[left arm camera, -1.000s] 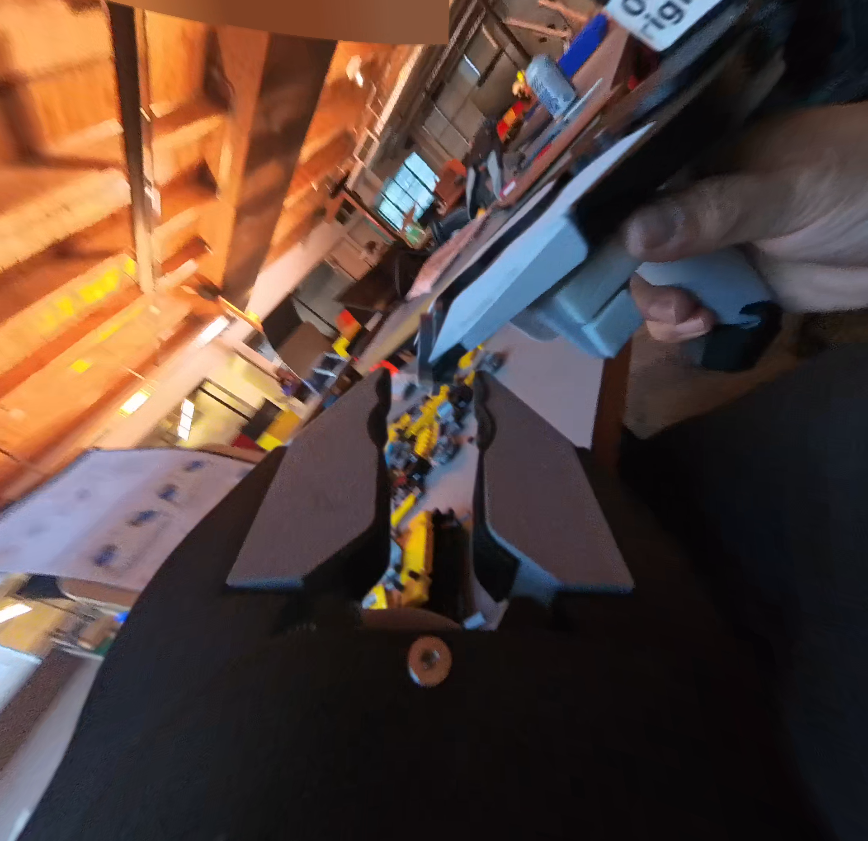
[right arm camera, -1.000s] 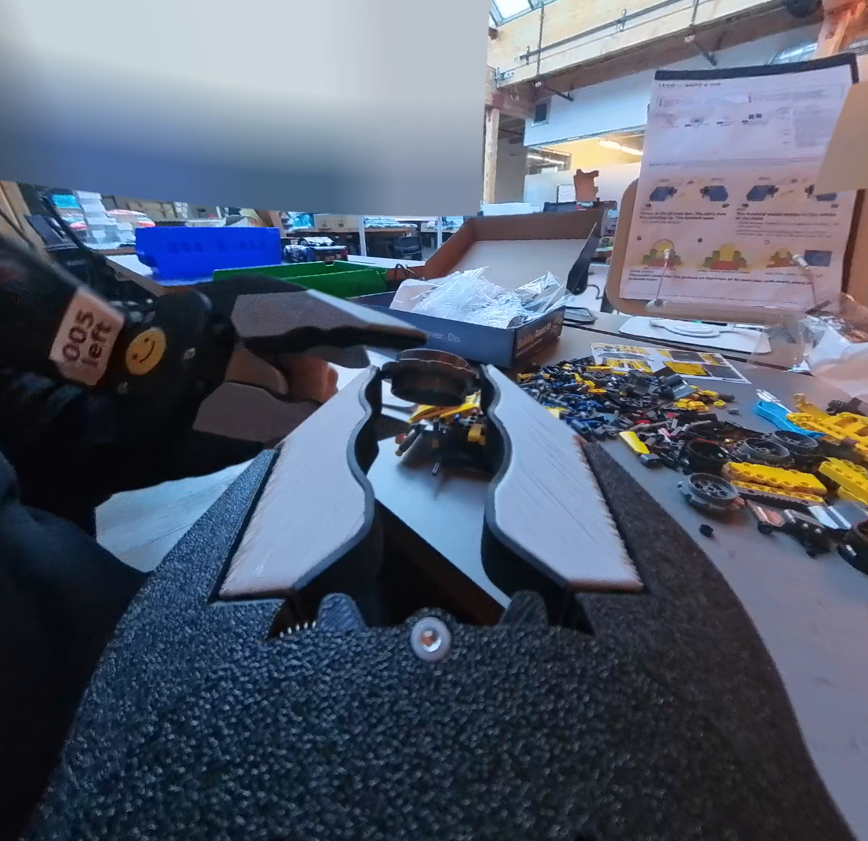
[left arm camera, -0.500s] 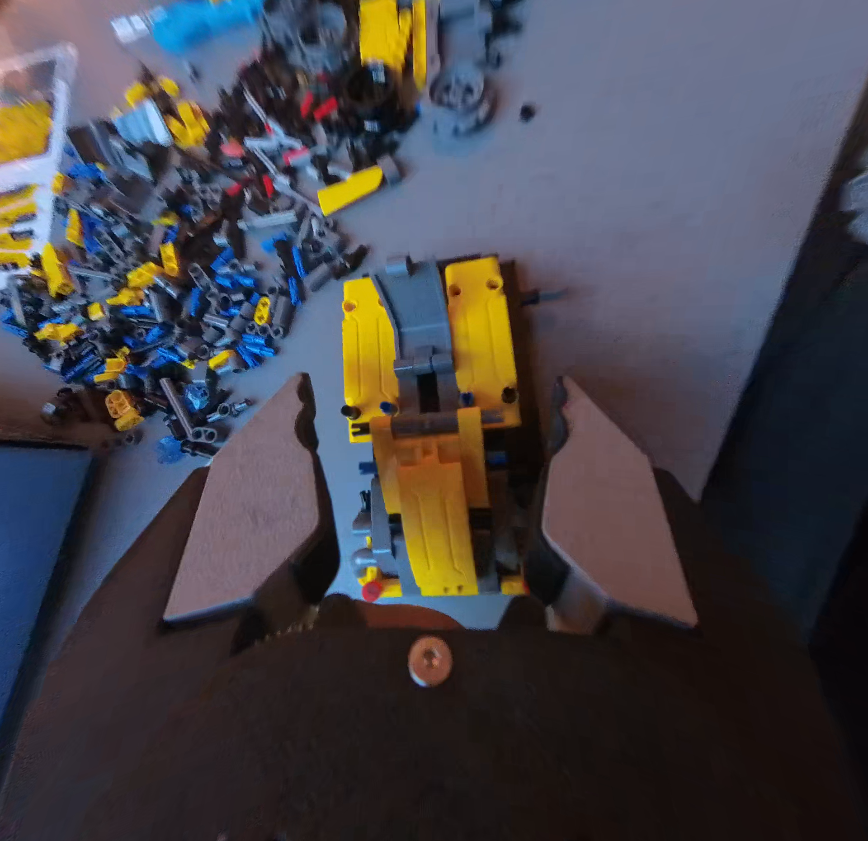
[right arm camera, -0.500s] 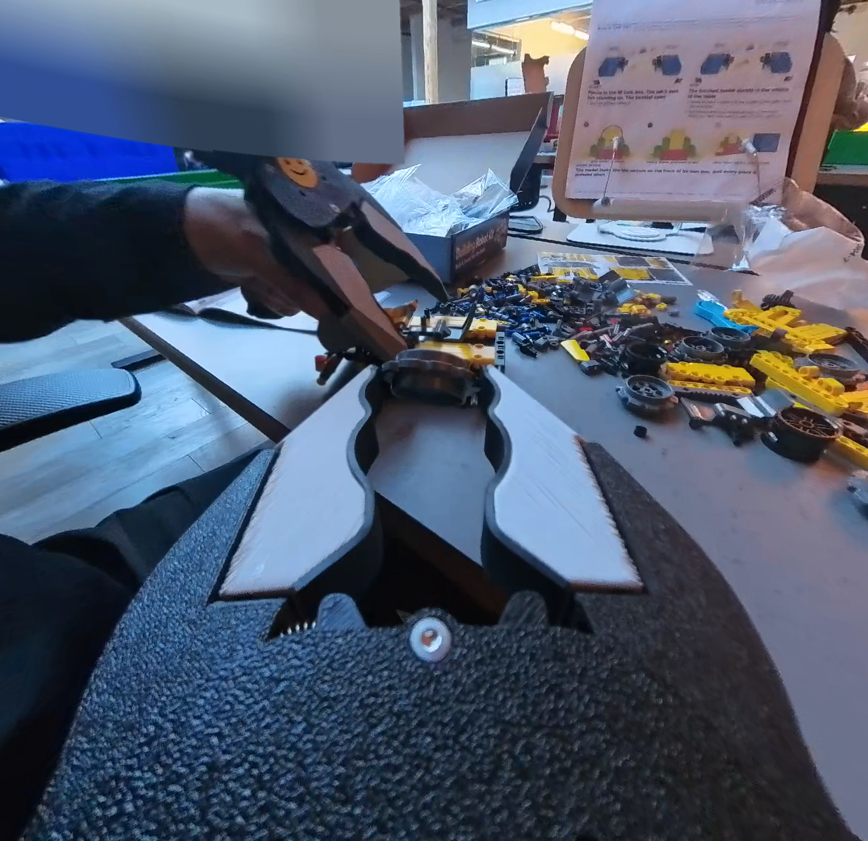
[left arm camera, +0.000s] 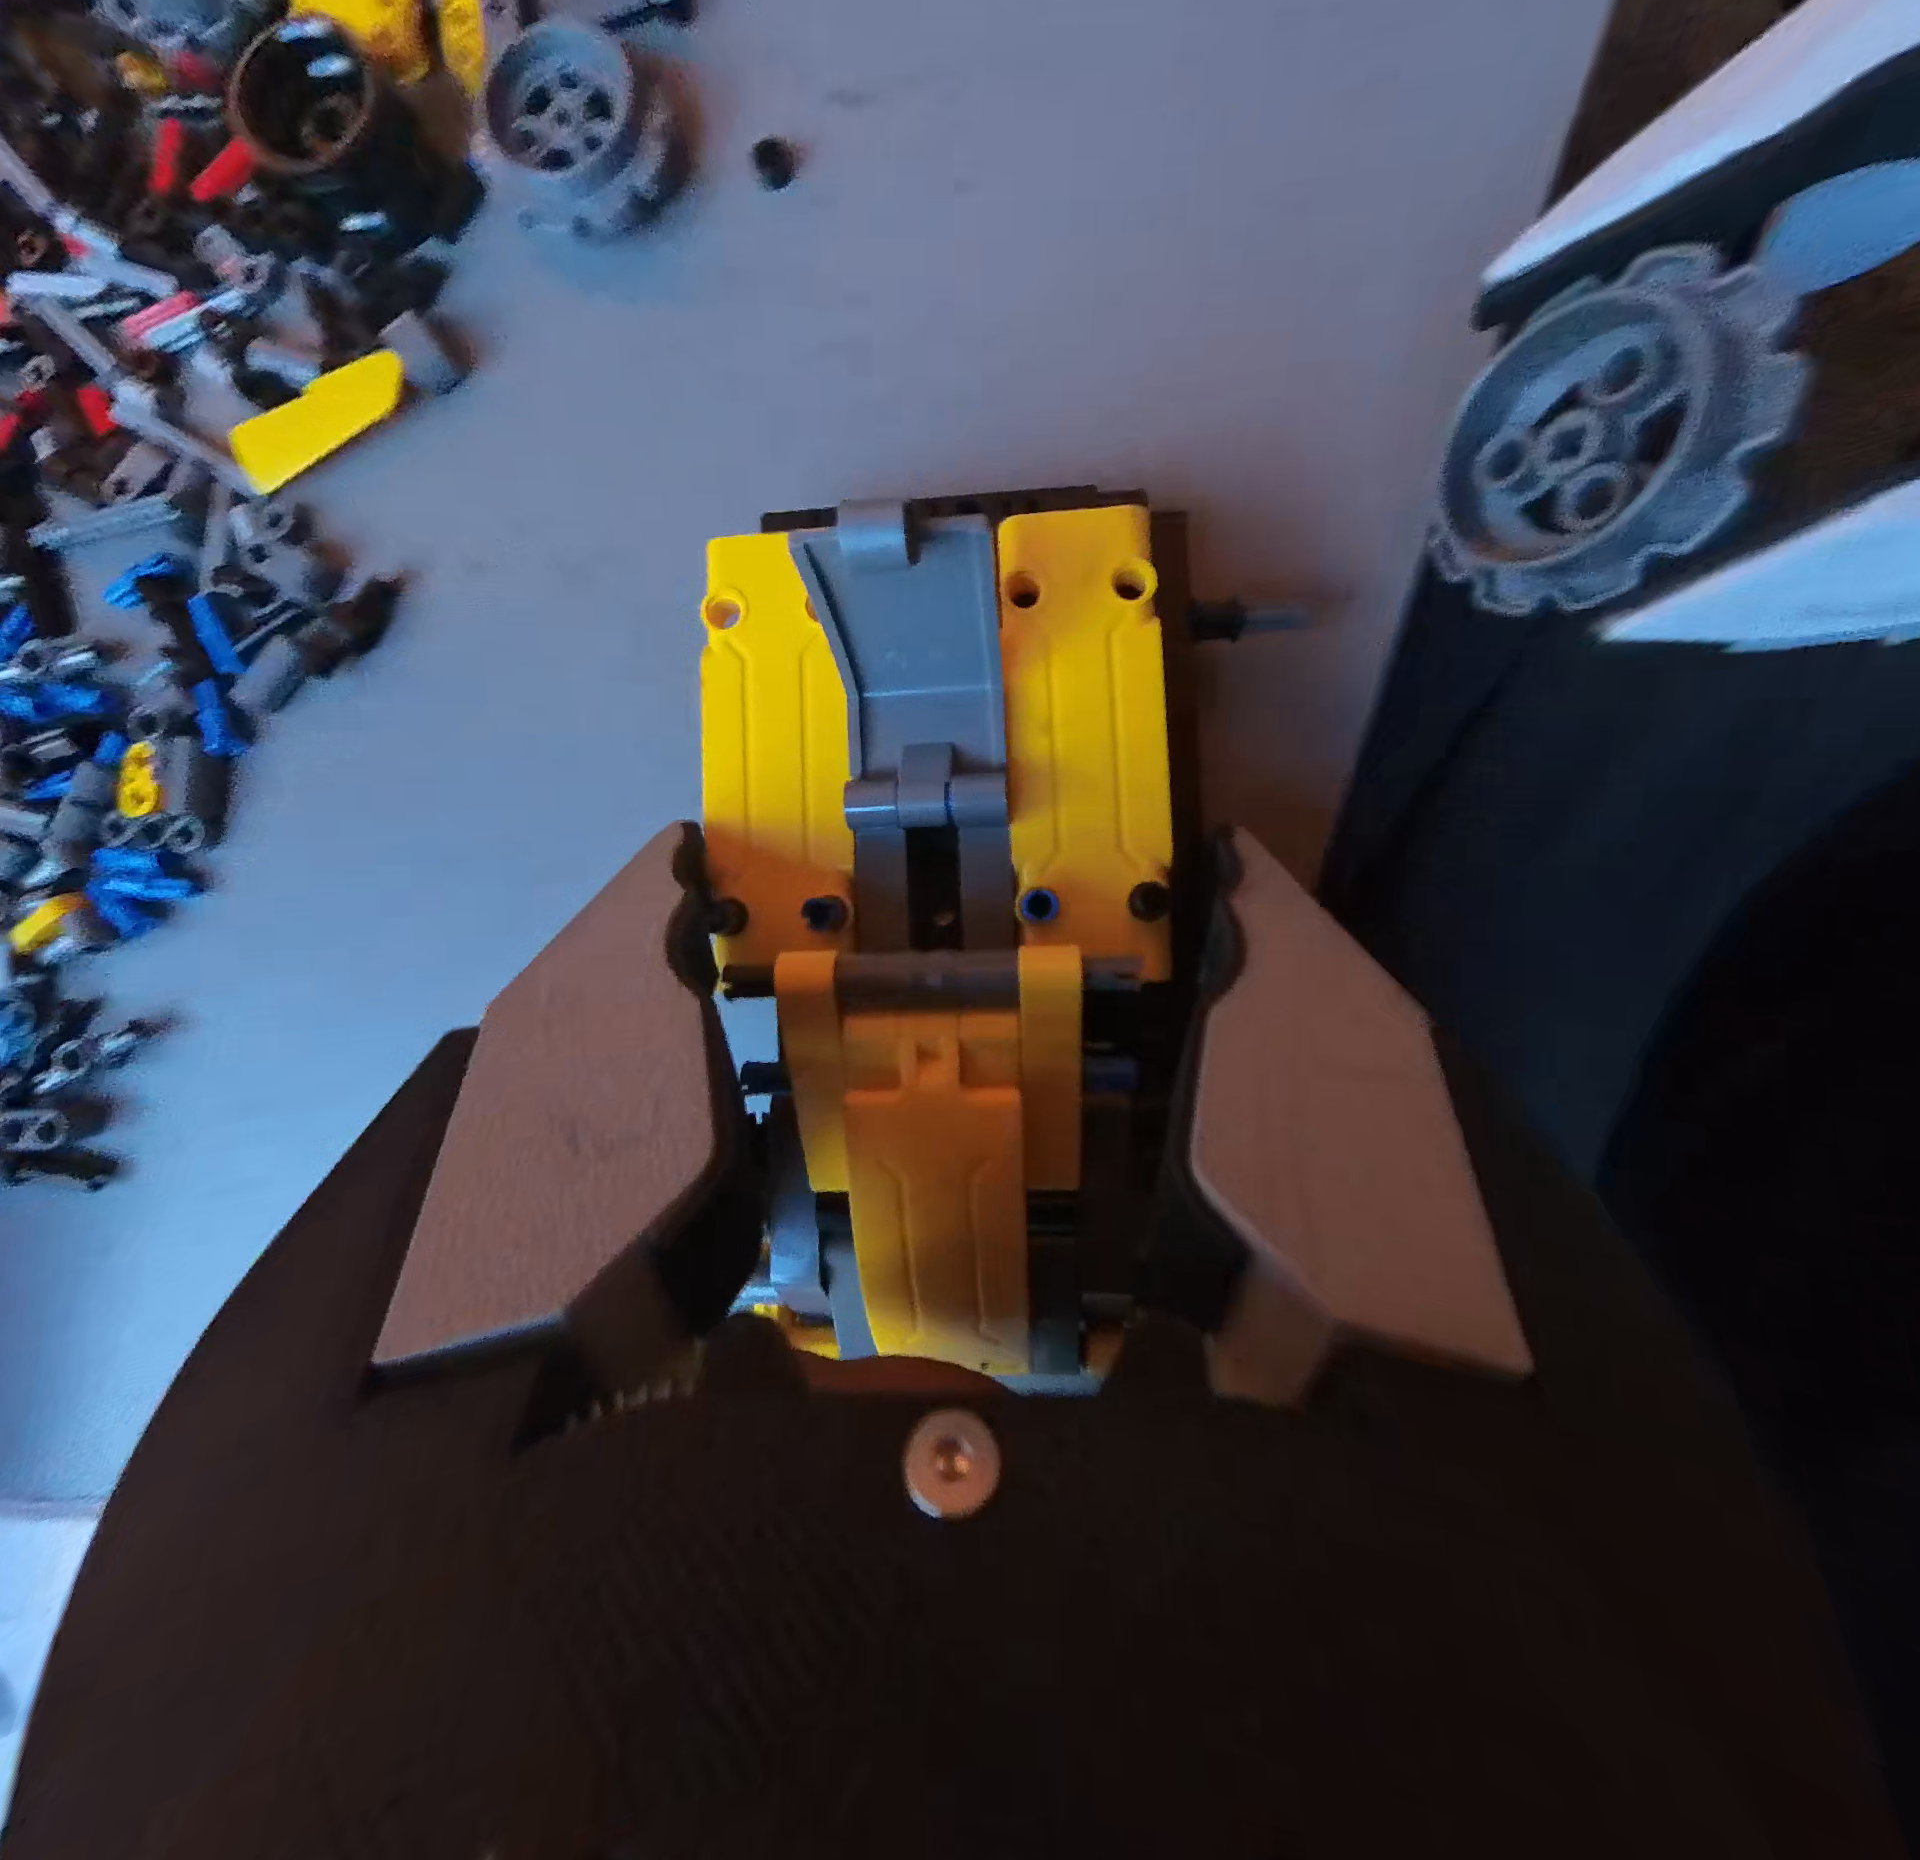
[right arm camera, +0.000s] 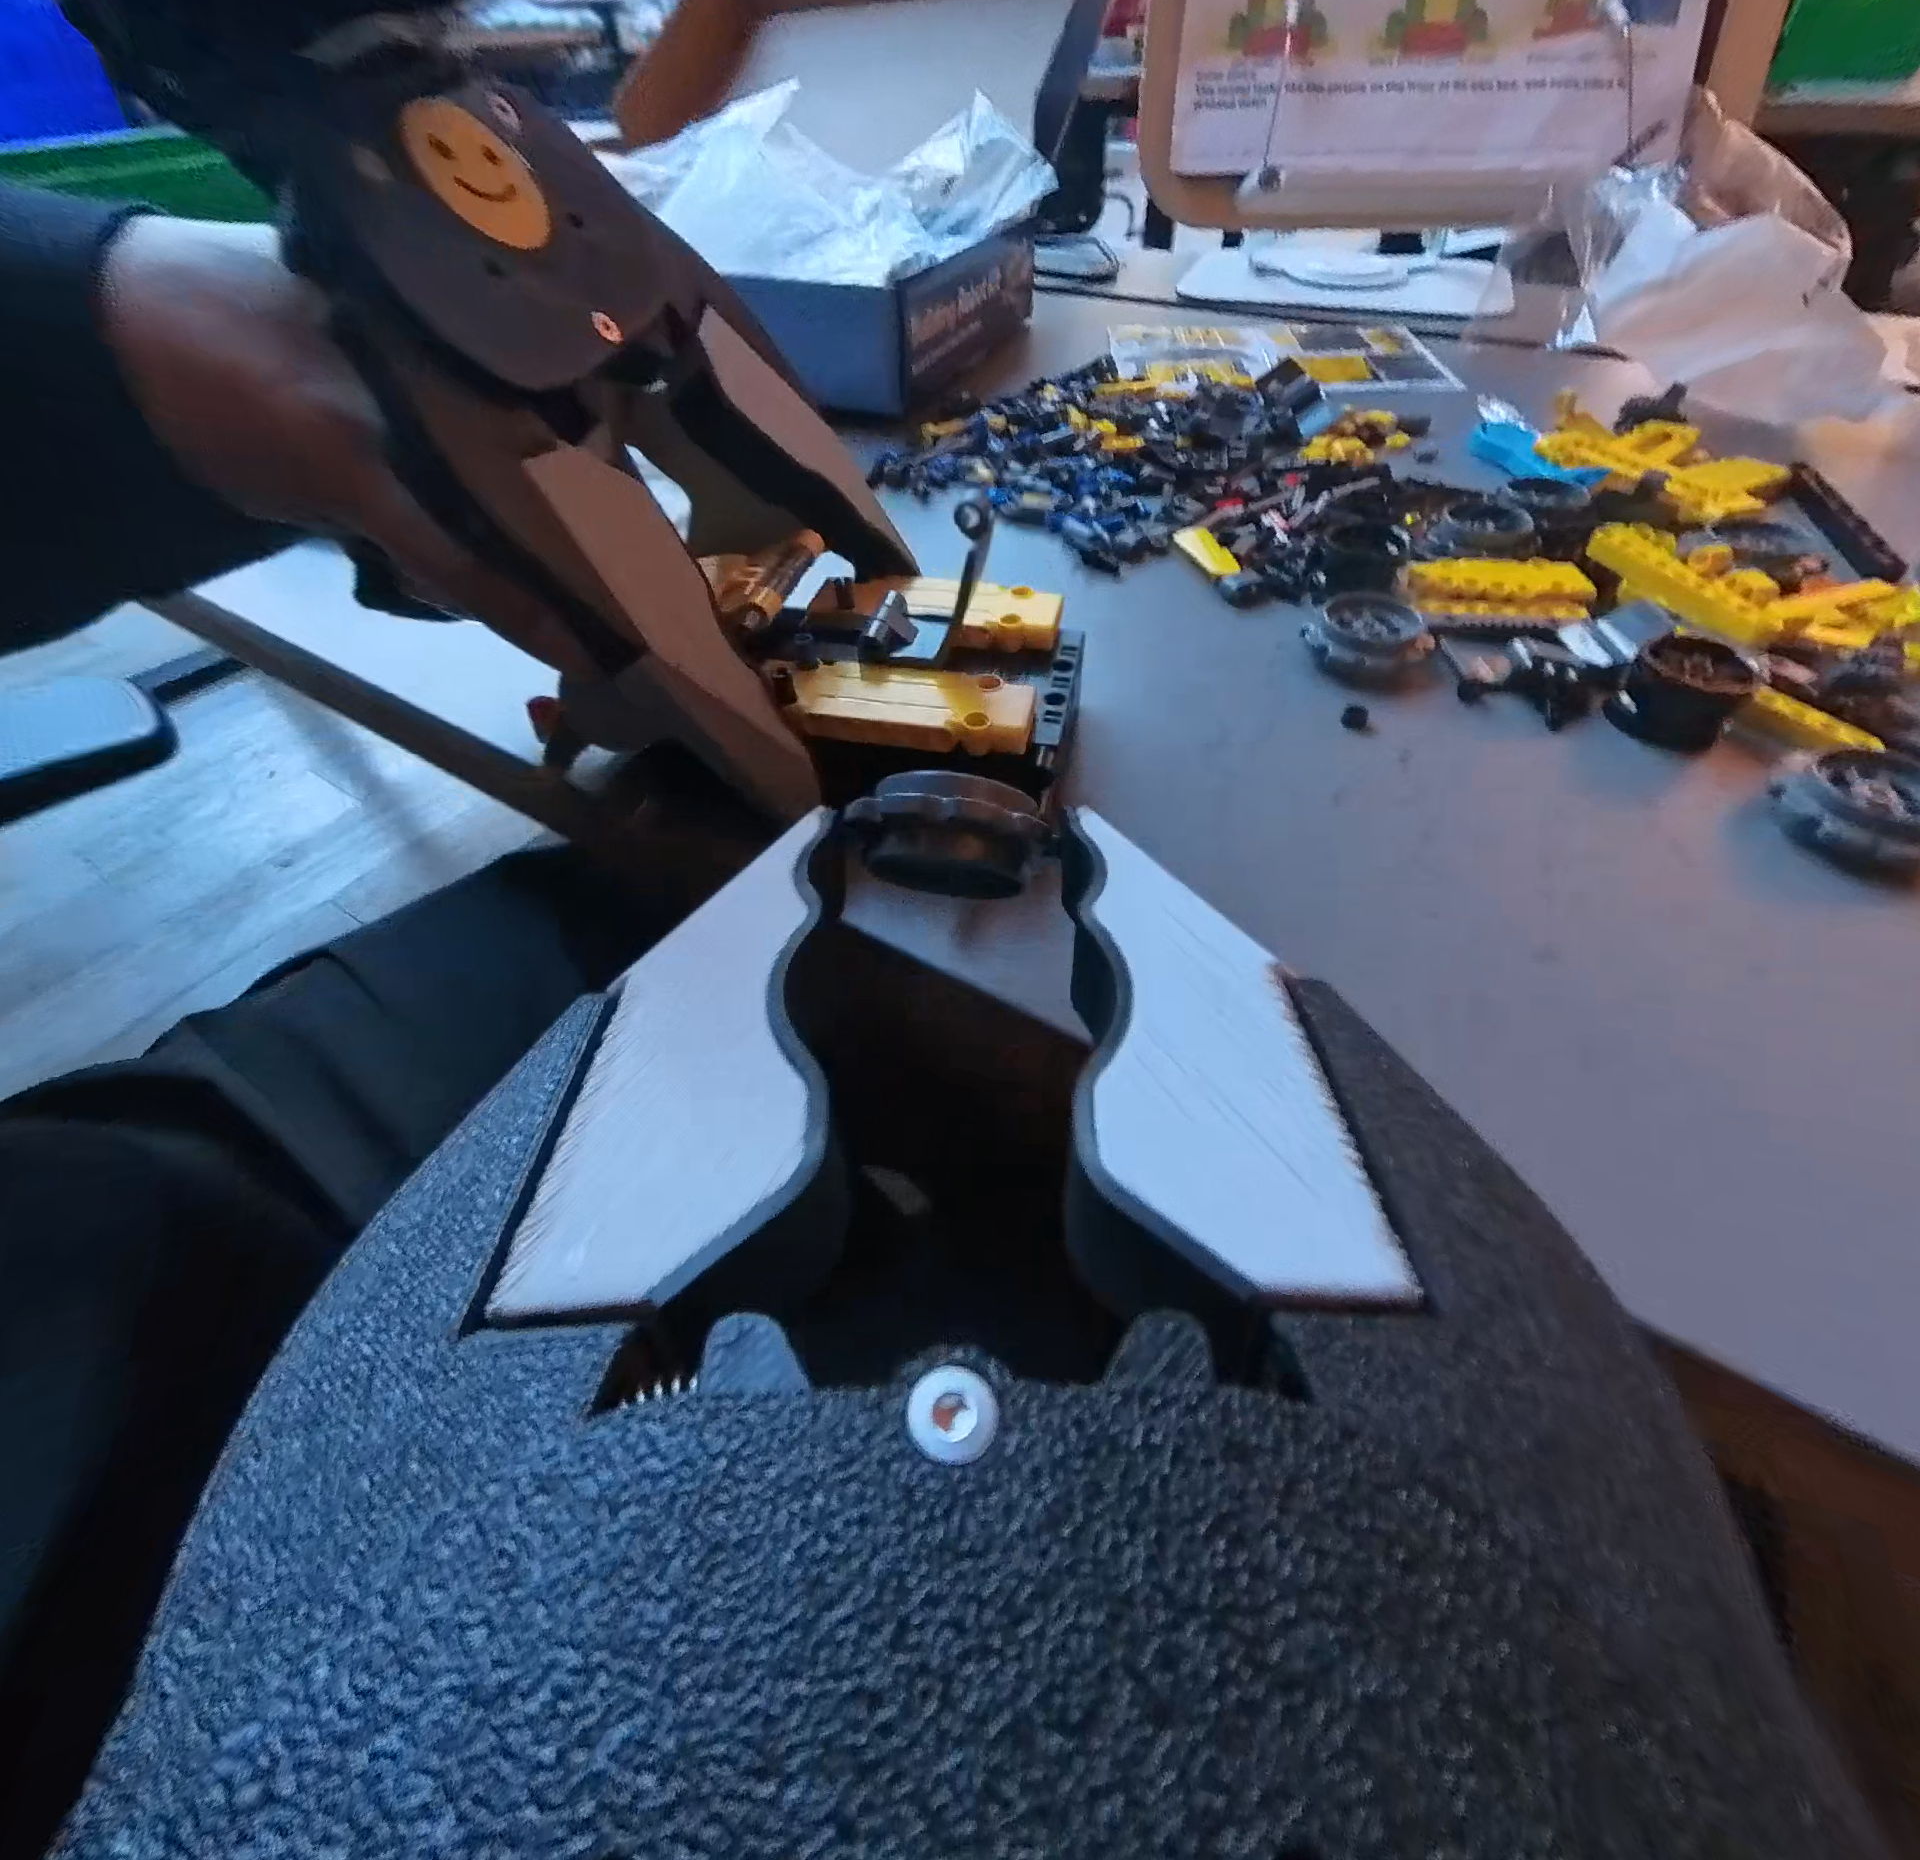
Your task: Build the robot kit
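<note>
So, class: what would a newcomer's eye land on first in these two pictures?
The yellow and grey brick model near the table's front edge, with the left tongs straddling it. Next, the grey toothed wheel pinched in the right tongs, and the loose pile of bricks behind.

Workshop: table strewn with building-brick parts.
</note>
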Tool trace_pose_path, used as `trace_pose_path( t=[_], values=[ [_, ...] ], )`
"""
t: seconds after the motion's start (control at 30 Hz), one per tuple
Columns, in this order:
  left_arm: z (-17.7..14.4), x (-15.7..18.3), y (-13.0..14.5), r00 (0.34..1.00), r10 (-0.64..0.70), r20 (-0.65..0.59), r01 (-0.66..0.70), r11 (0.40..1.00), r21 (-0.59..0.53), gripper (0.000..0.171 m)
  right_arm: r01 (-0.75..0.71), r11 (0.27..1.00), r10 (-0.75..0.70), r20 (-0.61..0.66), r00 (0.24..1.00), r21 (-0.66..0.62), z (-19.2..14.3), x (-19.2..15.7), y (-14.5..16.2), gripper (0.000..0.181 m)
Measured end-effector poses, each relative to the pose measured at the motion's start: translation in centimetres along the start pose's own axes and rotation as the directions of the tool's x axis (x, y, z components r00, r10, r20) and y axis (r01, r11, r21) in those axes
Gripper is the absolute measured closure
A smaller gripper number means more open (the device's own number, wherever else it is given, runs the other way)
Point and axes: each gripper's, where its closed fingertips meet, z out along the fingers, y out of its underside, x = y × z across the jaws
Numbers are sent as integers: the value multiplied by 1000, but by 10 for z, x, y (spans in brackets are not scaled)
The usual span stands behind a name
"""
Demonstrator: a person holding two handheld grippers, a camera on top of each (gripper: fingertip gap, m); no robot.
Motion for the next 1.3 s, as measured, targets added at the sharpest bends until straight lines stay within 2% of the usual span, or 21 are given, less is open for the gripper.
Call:
trace_pose_path(
  t=[0.17,0.33,0.53,0.8,1.3],
  values=[
    [7,27,-16,999,33,-28,-31,998,53,79,-52,997,45,-108,993,-62,-24,7,29,139],
    [11,36,-28,996,61,-68,-53,992,117,80,-72,994,59,-147,987,-81,-26,10,39,140],
    [13,40,-33,990,108,-88,-93,982,164,80,-45,997,33,-186,982,-64,-25,8,37,140],
    [14,40,-37,991,111,-80,-94,975,201,80,-92,994,79,-185,980,-60,-19,11,39,139],
    [17,40,-41,991,110,-74,-92,973,213,80,-128,990,115,-162,980,-68,-18,14,38,139]
  ],
)
